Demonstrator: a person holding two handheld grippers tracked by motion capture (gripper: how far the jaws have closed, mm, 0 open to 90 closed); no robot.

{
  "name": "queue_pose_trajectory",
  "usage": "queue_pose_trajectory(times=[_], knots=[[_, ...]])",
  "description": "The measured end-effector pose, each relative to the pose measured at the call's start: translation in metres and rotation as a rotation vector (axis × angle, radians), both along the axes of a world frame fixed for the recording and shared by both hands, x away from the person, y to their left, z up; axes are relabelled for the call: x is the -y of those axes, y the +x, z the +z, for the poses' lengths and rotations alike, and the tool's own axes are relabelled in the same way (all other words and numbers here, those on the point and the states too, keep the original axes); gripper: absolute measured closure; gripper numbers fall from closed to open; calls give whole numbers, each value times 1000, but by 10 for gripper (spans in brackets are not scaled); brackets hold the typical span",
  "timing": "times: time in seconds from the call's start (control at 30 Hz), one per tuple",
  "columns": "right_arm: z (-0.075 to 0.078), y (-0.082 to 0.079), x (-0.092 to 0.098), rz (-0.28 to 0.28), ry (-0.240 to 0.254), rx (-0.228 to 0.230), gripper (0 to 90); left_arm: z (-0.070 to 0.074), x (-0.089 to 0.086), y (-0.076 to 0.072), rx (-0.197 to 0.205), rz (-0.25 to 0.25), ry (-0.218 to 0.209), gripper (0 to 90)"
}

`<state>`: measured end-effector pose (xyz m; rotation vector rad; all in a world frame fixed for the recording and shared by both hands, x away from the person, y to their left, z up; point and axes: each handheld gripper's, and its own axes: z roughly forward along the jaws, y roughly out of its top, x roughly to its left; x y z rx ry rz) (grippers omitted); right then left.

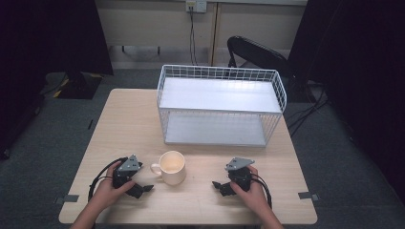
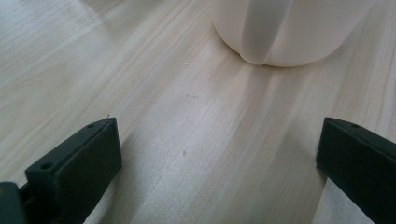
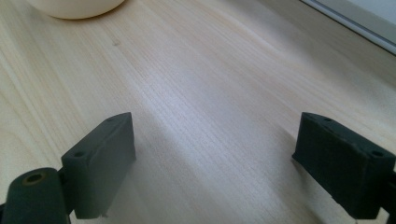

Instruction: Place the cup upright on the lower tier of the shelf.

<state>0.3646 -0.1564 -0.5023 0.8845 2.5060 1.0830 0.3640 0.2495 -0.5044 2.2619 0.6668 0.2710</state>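
A cream mug [image 1: 171, 167] stands on the wooden table [image 1: 124, 124] near its front edge, handle turned to the left. My left gripper [image 1: 142, 189] rests on the table just left of the mug, pointing right, jaws wide open with bare wood between them. In the left gripper view the mug [image 2: 285, 32] and its handle sit close ahead of the left gripper [image 2: 218, 140]. My right gripper [image 1: 218, 186] lies right of the mug, pointing left, open and empty. The right gripper view has the mug's base [image 3: 74, 7] at top left, beyond the right gripper [image 3: 215, 135].
A white wire two-level rack [image 1: 220, 106] stands at the back of the table, both shelves bare. Its lower edge [image 3: 355, 23] crosses the right gripper view's top right corner. A black chair [image 1: 260, 55] stands behind the table. Grey tape marks [image 1: 70, 198] sit at the front corners.
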Motion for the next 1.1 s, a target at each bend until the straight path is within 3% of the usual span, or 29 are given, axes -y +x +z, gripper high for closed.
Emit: queue_pose_trajectory(times=[0.7,0.8,0.83,0.93,1.0,1.1], knots=[[0,3,0,-2,3,-5,112,0,0,-1,-2,10,-5,0],[0,2,0,-4,3,-3,112,2,0,-3,-19,7,2,0],[0,2,0,-6,2,-3,112,4,1,-2,-50,18,3,0],[0,2,0,-6,2,-3,112,5,3,-3,-55,18,17,1],[0,2,0,-6,2,-3,112,7,4,-3,-59,10,25,39],[0,2,0,-6,2,-3,112,11,5,-4,-67,4,8,190]])
